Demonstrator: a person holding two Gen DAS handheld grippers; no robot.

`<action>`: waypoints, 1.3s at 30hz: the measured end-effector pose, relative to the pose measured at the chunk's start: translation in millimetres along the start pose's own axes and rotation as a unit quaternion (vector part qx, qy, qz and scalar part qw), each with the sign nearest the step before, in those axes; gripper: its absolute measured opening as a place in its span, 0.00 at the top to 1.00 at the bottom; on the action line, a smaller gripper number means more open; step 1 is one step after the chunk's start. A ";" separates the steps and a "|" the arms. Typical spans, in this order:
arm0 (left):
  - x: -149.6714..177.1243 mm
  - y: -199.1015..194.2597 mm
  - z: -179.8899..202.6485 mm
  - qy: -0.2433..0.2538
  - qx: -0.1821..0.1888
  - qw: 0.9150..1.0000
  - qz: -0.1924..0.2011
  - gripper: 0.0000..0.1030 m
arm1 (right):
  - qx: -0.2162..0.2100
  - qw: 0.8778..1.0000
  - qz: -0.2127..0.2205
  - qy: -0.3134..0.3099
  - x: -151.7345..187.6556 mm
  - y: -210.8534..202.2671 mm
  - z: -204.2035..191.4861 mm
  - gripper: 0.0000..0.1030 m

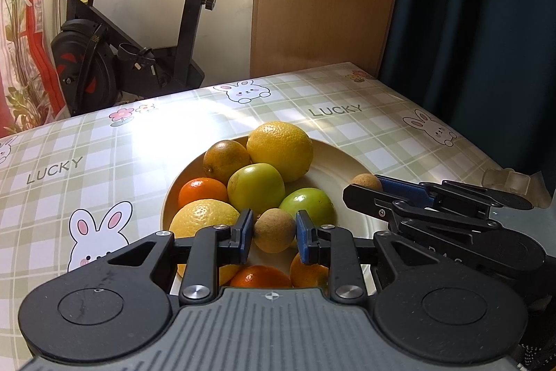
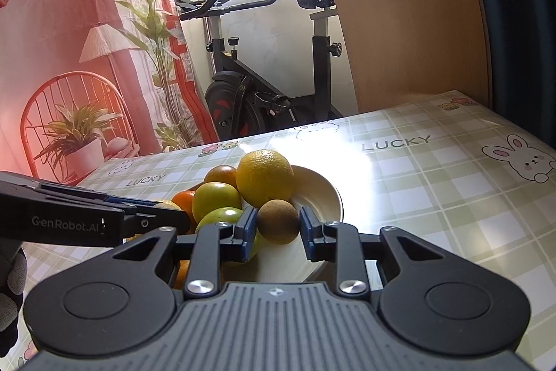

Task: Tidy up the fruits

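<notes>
Left gripper [image 1: 274, 232] pinching brown fruit [image 1: 274, 231] over plate [image 1: 351, 178] at 6 o'clock. Right gripper [image 2: 278, 225] pinching second brown fruit [image 2: 279, 220] at plate's 3 o'clock. Citrus, green fruits already piled — likely near done; both held pieces not yet released.

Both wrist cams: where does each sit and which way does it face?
Left wrist: on the left gripper, facing across the fruit bowl toward the bike; a brown fruit sits between its fingers; right gripper intrudes.
Right wrist: on the right gripper, same heading; left gripper intrudes.
Shared: bowl, table, bike.
</notes>
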State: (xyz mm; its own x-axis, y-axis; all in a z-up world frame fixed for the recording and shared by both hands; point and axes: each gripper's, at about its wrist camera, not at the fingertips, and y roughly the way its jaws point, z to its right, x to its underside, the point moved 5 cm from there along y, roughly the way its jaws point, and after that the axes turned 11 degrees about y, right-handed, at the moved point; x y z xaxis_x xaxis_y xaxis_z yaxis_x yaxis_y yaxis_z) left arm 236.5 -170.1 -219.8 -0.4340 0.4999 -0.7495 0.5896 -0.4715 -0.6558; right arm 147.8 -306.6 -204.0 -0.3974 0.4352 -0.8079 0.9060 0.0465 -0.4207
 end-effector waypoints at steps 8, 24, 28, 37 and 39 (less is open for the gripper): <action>3.9 0.6 -0.4 -0.008 0.008 1.000 -0.005 0.73 | -0.002 1.000 -0.011 -0.004 -0.9 3.9 -0.5 0.71; 4.4 0.3 -1.4 -0.017 0.013 1.000 -0.011 0.72 | -0.002 1.000 -0.016 -0.006 -0.3 6.4 -0.4 0.69; 3.8 -2.6 -2.8 -0.029 0.019 0.999 -0.010 0.66 | -0.006 1.000 -0.012 -0.001 -0.6 5.2 1.7 0.55; -2.0 -28.1 -5.6 -0.039 -0.008 0.999 0.020 0.19 | -0.018 1.000 -0.004 0.019 -2.2 -0.4 6.1 0.27; -3.6 -36.7 -7.9 -0.043 -0.005 0.999 0.029 0.18 | -0.019 1.000 -0.001 0.020 -2.5 -1.9 5.4 0.22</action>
State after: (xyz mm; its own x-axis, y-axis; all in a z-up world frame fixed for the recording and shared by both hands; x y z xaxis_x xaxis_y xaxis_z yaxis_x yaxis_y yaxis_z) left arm 221.8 -148.8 -192.3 -0.4555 0.4067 -0.7919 0.6226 -0.4903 -0.6099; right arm 146.3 -312.7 -203.5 -0.3934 0.4710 -0.7896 0.9107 0.0816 -0.4050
